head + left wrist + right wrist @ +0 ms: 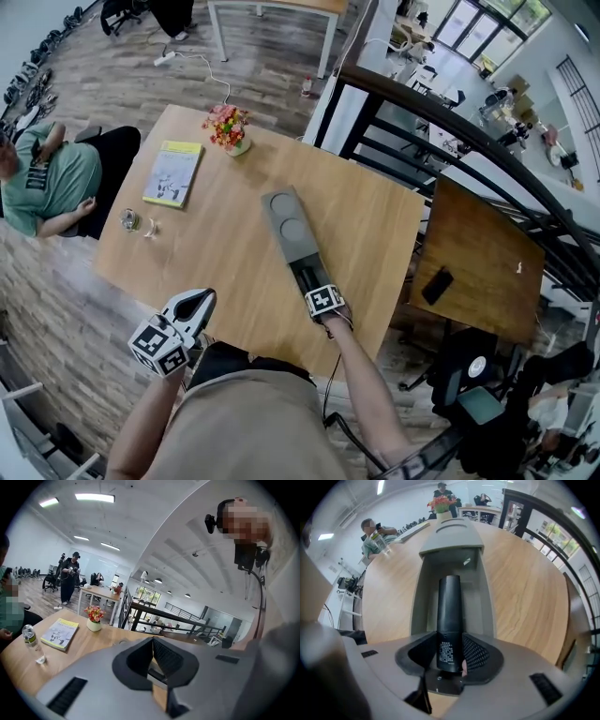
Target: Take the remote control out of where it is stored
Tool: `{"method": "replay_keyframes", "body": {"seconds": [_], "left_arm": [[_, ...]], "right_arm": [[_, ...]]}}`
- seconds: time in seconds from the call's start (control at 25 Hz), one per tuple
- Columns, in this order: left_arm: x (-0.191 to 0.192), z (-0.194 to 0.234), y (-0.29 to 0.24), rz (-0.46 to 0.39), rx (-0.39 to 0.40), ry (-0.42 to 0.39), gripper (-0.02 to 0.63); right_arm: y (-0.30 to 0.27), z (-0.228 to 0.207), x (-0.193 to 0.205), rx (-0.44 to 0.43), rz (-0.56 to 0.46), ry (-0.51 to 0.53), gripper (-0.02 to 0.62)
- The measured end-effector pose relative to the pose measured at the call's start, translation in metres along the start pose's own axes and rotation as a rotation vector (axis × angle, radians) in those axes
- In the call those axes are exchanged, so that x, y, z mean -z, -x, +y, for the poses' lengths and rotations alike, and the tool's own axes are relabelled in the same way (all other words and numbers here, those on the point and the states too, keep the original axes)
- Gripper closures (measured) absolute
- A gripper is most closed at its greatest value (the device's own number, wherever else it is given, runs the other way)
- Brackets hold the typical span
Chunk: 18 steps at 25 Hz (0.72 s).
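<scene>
Broadly, a wooden table fills the head view, with most items set toward its far end, which leaves the near half bare for working. Long grey storage case lies lengthways toward the person, rounded lid end far and open trough near, so the contents can be reached from the seated side. Yellow booklet lies flat, well apart from the case. Right gripper is angled steeply down into the near end of the trough; in the right gripper view its fingers pinch the butt end of the black remote control, printed label facing up. The remote lies in the trough, its far end pointing at the lid. Judgement: gripping by the near end suits a lift or a pull back toward the person, but the hold is short, so the far end may droop or catch the trough wall. Left gripper is held off the table's near edge, roughly level, fingers pressed together on nothing, apparently idle. Flower pot and small water bottle stand far from the case.
</scene>
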<state>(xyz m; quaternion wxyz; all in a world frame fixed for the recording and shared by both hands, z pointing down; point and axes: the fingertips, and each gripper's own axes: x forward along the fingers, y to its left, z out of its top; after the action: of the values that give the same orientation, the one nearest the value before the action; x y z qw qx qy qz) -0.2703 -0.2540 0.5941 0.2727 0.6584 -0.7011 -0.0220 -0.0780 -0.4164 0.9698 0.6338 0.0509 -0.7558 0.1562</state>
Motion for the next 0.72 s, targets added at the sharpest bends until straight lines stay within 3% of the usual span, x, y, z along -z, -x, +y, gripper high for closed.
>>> {"method": "replay_keyframes", "body": {"seconds": [0.36,0.72], "left_arm": [[-0.026,0.022,0.010,-0.041,-0.050,-0.019,0.601],[-0.042,0.024,0.007,-0.070,0.011,-0.037,0.601]], "right_arm": [[0.054,-0.001,-0.012,-0.126,-0.210,-0.270,0.423],[0.142,0.027,-0.034,-0.219,-0.457,-0.416,0.422]]}}
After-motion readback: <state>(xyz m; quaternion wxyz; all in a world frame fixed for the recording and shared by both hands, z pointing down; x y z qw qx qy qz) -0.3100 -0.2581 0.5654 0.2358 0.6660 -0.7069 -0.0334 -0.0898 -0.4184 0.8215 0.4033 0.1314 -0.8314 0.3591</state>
